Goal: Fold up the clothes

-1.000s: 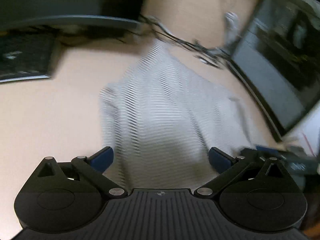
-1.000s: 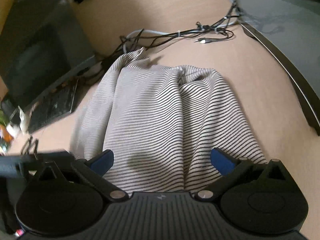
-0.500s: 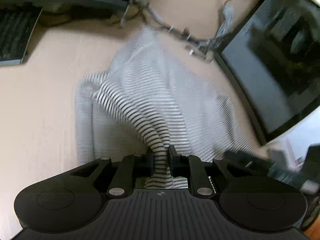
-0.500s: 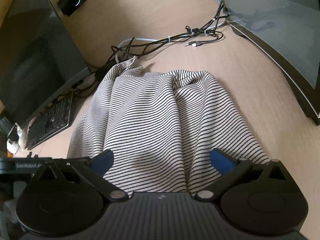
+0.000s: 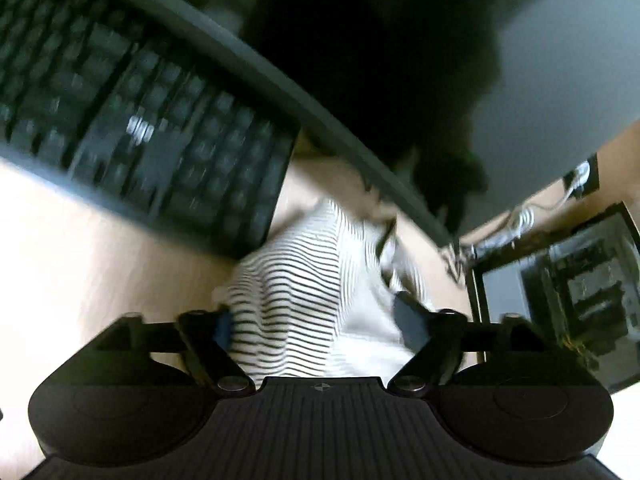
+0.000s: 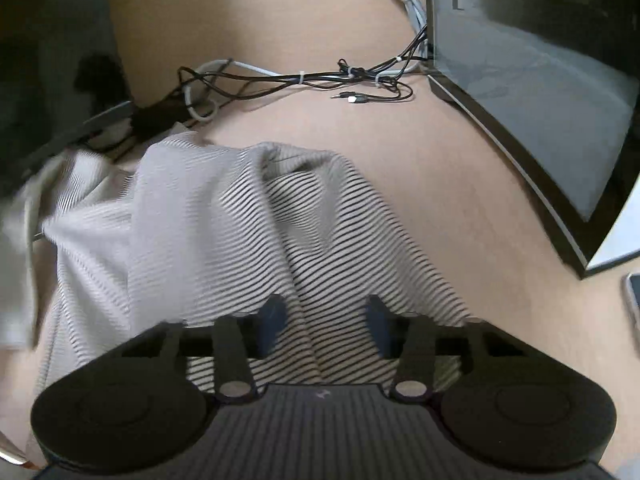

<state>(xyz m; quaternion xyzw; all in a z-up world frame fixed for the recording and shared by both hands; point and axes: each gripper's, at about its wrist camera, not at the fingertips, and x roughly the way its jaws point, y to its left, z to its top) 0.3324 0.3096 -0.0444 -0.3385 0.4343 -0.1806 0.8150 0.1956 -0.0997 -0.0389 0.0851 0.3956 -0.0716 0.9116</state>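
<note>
A white garment with thin black stripes (image 6: pixel 240 232) lies bunched on the light wooden desk (image 6: pixel 460 184). In the left wrist view the garment (image 5: pixel 304 292) lies between the fingers of my left gripper (image 5: pixel 316 324), which is open over it. My right gripper (image 6: pixel 322 326) is partly closed, its blue-padded fingers standing either side of a raised fold at the garment's near edge, with a gap left on both sides.
A black keyboard (image 5: pixel 132 128) lies just beyond the garment in the left wrist view, under a dark curved monitor edge (image 5: pixel 320 120). A monitor (image 6: pixel 532 92) stands at the right, a tangle of cables (image 6: pixel 300 80) at the back. A phone edge (image 6: pixel 634 304) shows far right.
My left gripper, shut on a fold of the garment half a second ago, has opened and swung toward the keyboard. My right gripper has narrowed around a fold. The garment's left side has shifted.
</note>
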